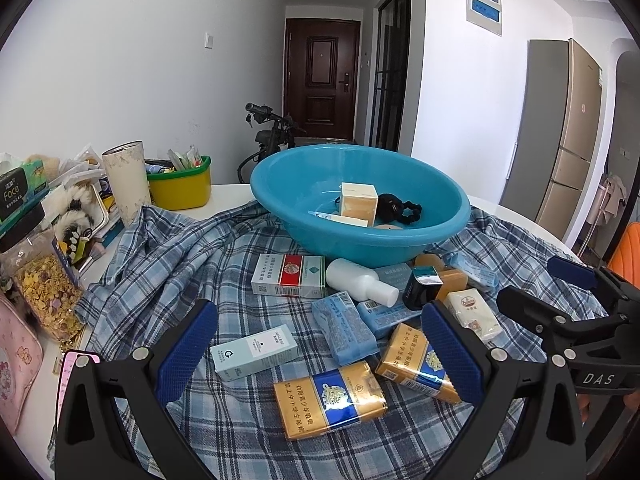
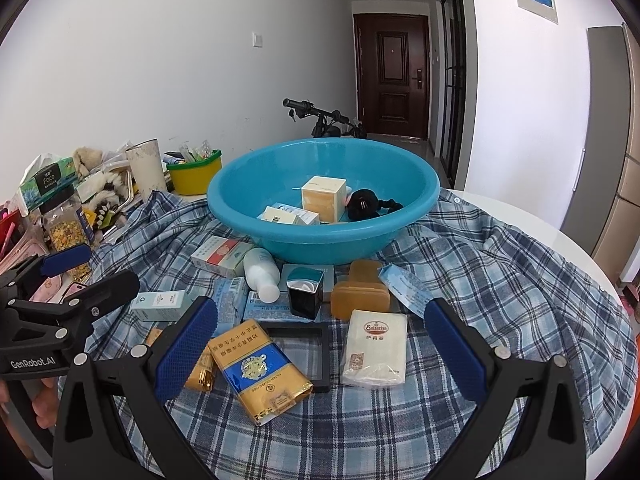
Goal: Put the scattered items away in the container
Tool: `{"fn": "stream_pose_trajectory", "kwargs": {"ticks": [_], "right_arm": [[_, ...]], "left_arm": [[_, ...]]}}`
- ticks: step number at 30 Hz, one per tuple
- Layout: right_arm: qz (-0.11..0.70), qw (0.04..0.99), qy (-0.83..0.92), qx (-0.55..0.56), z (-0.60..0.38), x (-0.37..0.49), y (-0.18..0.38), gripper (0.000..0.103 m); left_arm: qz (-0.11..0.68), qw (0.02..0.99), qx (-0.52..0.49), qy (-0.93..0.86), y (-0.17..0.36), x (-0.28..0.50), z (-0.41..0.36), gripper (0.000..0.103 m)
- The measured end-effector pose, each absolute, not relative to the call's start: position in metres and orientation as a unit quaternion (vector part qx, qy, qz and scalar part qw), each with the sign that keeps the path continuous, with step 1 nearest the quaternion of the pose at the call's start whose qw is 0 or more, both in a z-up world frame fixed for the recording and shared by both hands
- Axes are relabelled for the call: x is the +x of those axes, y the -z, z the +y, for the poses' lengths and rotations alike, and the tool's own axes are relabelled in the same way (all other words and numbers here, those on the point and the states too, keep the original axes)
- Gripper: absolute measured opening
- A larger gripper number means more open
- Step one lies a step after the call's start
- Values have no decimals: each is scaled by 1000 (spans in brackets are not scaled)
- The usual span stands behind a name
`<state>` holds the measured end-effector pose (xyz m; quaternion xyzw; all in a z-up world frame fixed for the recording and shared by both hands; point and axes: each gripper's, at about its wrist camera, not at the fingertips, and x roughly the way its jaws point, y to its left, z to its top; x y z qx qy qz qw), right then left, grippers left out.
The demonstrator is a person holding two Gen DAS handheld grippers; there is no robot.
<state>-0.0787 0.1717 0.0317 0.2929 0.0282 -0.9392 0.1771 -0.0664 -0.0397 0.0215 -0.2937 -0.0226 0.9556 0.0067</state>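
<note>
Ahead of me, white walls (image 1: 120,60) line a narrow hallway ending at a dark wooden door (image 1: 322,78). A tall bronze refrigerator (image 1: 568,136) stands at right. Daylight brightens the room; a scooter (image 2: 320,120) is parked beyond the white surface (image 2: 520,216).

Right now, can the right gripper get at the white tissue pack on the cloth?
Probably yes. The right gripper is open, and the tissue pack lies flat just ahead between its fingers, with nothing on top of it.

dark door (image 1: 321,76), bicycle (image 2: 320,118); fridge (image 1: 560,136)
</note>
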Motion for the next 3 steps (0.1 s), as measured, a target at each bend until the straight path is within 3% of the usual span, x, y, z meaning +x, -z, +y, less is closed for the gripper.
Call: {"fn": "stream_pose_trajectory", "kwargs": {"ticks": [3], "right_arm": [[26, 176, 939, 295, 172, -79, -30, 103]], "left_arm": [[-21, 6, -293, -956, -21, -66, -39, 103]]}}
